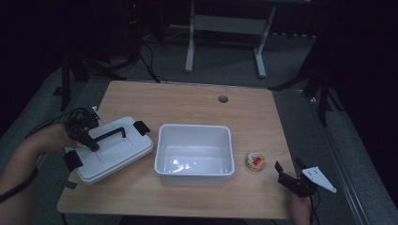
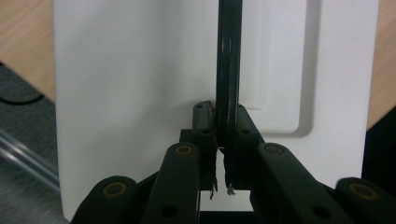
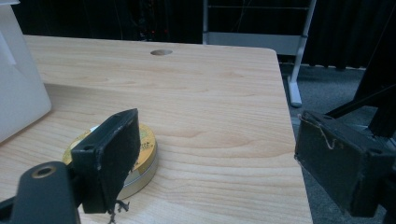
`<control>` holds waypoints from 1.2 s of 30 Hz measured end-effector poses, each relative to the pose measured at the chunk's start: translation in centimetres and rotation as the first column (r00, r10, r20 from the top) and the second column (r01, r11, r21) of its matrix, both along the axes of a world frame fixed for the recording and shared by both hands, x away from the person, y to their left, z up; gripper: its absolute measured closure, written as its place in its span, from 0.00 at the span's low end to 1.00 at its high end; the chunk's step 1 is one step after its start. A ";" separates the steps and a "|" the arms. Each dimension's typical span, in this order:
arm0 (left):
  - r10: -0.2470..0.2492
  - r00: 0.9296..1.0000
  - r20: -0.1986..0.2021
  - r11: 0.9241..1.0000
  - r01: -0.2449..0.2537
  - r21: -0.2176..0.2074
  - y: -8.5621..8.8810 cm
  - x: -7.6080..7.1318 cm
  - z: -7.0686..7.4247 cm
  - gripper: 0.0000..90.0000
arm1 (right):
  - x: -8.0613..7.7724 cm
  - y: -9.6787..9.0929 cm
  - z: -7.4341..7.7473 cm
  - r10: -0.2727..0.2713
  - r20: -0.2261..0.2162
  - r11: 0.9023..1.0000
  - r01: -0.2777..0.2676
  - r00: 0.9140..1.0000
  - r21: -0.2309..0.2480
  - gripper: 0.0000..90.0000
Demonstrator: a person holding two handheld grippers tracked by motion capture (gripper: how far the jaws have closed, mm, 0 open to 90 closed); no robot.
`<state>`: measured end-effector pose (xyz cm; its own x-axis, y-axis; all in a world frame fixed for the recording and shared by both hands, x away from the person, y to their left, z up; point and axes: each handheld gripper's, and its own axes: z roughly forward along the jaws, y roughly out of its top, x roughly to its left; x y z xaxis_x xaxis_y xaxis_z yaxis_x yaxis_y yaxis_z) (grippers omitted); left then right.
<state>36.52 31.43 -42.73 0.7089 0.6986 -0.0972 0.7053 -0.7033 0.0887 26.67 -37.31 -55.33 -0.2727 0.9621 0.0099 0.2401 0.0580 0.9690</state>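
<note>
1. Clamped on the black bar handle [image 2: 228,70] of the white rectangular plastic lid [image 1: 110,150], the left tool [image 1: 92,145] was seen at the light wooden desk [image 1: 187,101]'s left side.
2. The lid should be kept level beside the white open plastic bin [image 1: 195,154].
3. The right tool [image 3: 219,158] was held wide, just beside the small round gold tin [image 1: 256,161].

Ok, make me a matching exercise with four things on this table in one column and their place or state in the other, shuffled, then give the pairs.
Things:
1. white lid
2. white tub
3. round tin
4. black handle

Places or states:
A. clamped between the left gripper jaws
B. lies at the table's left end
C. stands open at mid-table
D. sits between the tub and the right gripper

Pairs: 1-B, 2-C, 3-D, 4-A
</note>
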 end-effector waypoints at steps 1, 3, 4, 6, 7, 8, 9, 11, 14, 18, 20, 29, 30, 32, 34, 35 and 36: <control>0.006 1.000 -0.002 1.000 -0.006 -0.012 -0.1 0.0 -0.5 0.93 | 0.0 0.0 0.0 0.000 0.001 1.000 0.000 1.000 0.000 0.15; -0.002 1.000 -0.007 1.000 0.002 -0.025 -0.3 -0.1 -1.4 0.93 | 0.0 0.0 0.0 0.000 0.001 1.000 0.000 1.000 0.001 0.15; 0.006 1.000 -0.010 0.999 -0.007 -0.035 -0.3 -0.1 -1.8 0.93 | 0.0 0.0 0.0 0.000 0.001 1.000 0.000 1.000 0.001 0.15; 0.004 1.000 -0.016 0.999 -0.005 -0.049 -0.5 -0.2 -2.5 0.93 | 0.0 0.0 0.0 0.001 0.001 1.000 -0.001 1.000 0.000 0.15; 0.009 1.000 -0.016 0.999 -0.010 -0.050 -0.5 -0.2 -2.8 0.93 | 0.0 0.0 0.0 0.002 0.000 1.000 -0.002 1.000 0.000 0.15; 0.005 1.000 -0.023 0.999 -0.006 -0.053 -0.5 -0.3 -3.0 0.93 | 0.0 0.0 0.0 0.001 0.000 1.000 -0.001 1.000 0.001 0.15; 0.003 1.000 -0.025 0.999 -0.004 -0.050 -0.6 -0.3 -3.3 0.93 | 0.0 0.0 0.0 0.001 0.001 1.000 -0.001 1.000 0.000 0.15; 0.000 1.000 -0.024 0.999 -0.002 -0.046 -0.7 -0.4 -3.6 0.93 | 0.0 0.0 0.0 0.001 0.000 1.000 -0.001 1.000 0.000 0.15; -0.002 1.000 -0.026 0.999 0.000 -0.048 -0.8 -0.5 -4.0 0.92 | 0.0 0.0 0.0 0.001 0.000 1.000 -0.001 1.000 -0.001 0.15; -0.002 1.000 -0.013 0.998 0.001 -0.060 -1.0 -0.8 -4.8 0.92 | 0.0 0.0 0.0 0.002 0.000 1.000 -0.002 1.000 0.000 0.15; 0.004 1.000 -0.004 0.998 -0.005 -0.065 -1.0 -0.9 -5.2 0.92 | 0.0 0.0 0.0 0.003 0.000 1.000 -0.003 1.000 0.000 0.15; -0.028 0.999 -0.027 0.998 0.026 -0.061 -1.3 -1.2 -6.3 0.84 | 0.0 0.0 0.0 0.003 0.000 1.000 -0.003 1.000 0.001 0.15; -0.031 0.999 -0.019 0.997 0.030 -0.070 -1.3 -1.2 -6.3 0.79 | 0.0 0.0 0.0 0.004 0.000 1.000 -0.004 1.000 0.002 0.15; -0.034 0.999 -0.001 0.995 0.033 -0.089 -1.3 -1.4 -6.3 0.72 | 0.0 0.0 0.0 0.005 -0.001 1.000 -0.005 1.000 0.003 0.15; -0.027 1.000 0.016 0.995 0.028 -0.093 -1.2 -1.6 -6.6 0.68 | 0.0 -0.1 0.0 0.011 -0.011 1.000 -0.011 1.000 0.007 0.15; -0.019 1.000 0.018 0.994 0.021 -0.106 -1.0 -1.6 -6.6 0.66 | 0.0 -0.2 0.1 0.017 -0.016 1.000 -0.016 1.000 0.016 0.15; -0.013 0.999 0.036 0.993 0.018 -0.120 -0.9 -1.7 -6.6 0.66 | 0.0 -0.2 0.1 0.022 -0.026 0.999 -0.021 0.999 0.025 0.15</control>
